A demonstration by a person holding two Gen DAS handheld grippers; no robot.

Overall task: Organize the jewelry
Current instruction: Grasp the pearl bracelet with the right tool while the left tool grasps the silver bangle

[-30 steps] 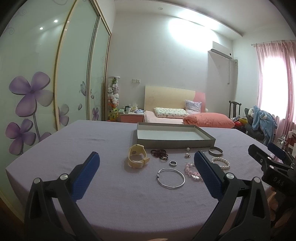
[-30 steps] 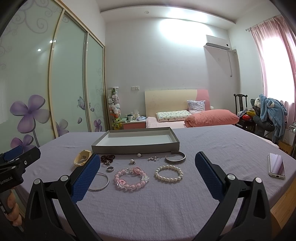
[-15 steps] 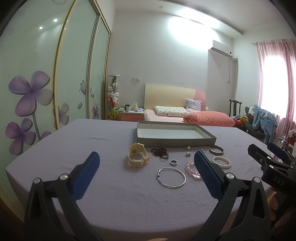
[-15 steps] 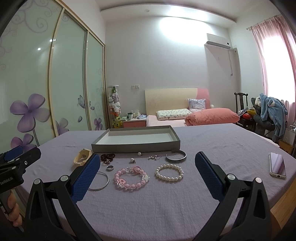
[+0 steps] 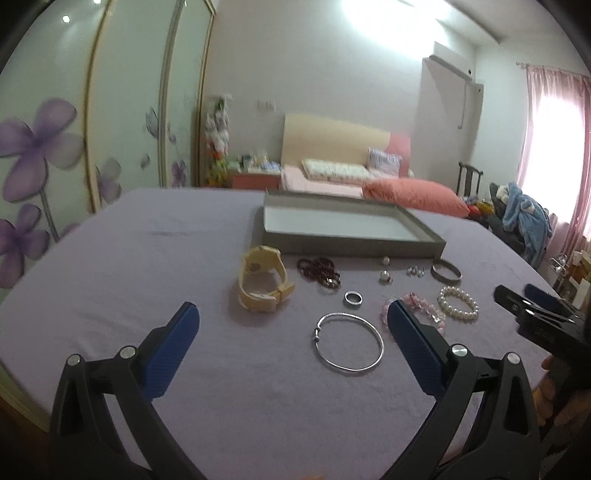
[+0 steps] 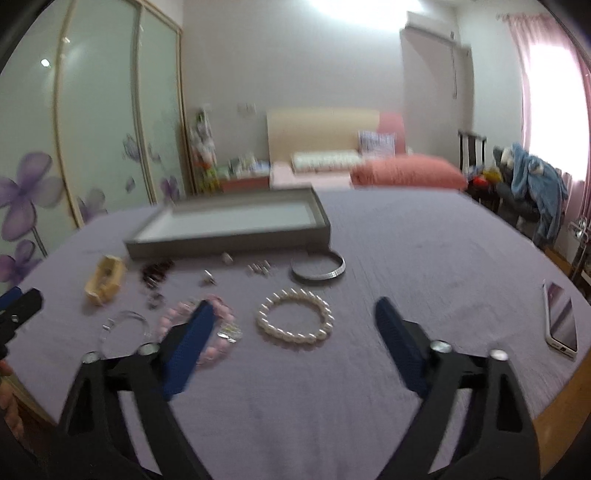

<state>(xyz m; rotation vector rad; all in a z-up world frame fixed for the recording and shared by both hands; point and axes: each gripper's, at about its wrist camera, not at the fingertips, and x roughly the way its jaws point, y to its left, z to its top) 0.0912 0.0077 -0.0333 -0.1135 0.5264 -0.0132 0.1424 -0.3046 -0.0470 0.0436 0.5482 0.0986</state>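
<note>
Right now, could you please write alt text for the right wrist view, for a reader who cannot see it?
The open right gripper hovers over a white pearl bracelet on a purple tablecloth. A pink bead bracelet lies beside it, a grey tray stands behind, and a phone lies far right; the picture is blurred.

Empty grey tray [image 5: 351,243] ahead of the left tool [image 5: 291,321]; watch [image 5: 262,282], bangle [image 5: 349,341], pearl bracelet [image 6: 294,320] lie flat before it.

Bright room, fisheye bending at edges, corners going dark.
Ceiling light [image 5: 373,14] and pink-curtained window [image 6: 550,85] are blowing out w/ glare; right wrist view is smearing w/ motion blur, left staying sharper.
</note>
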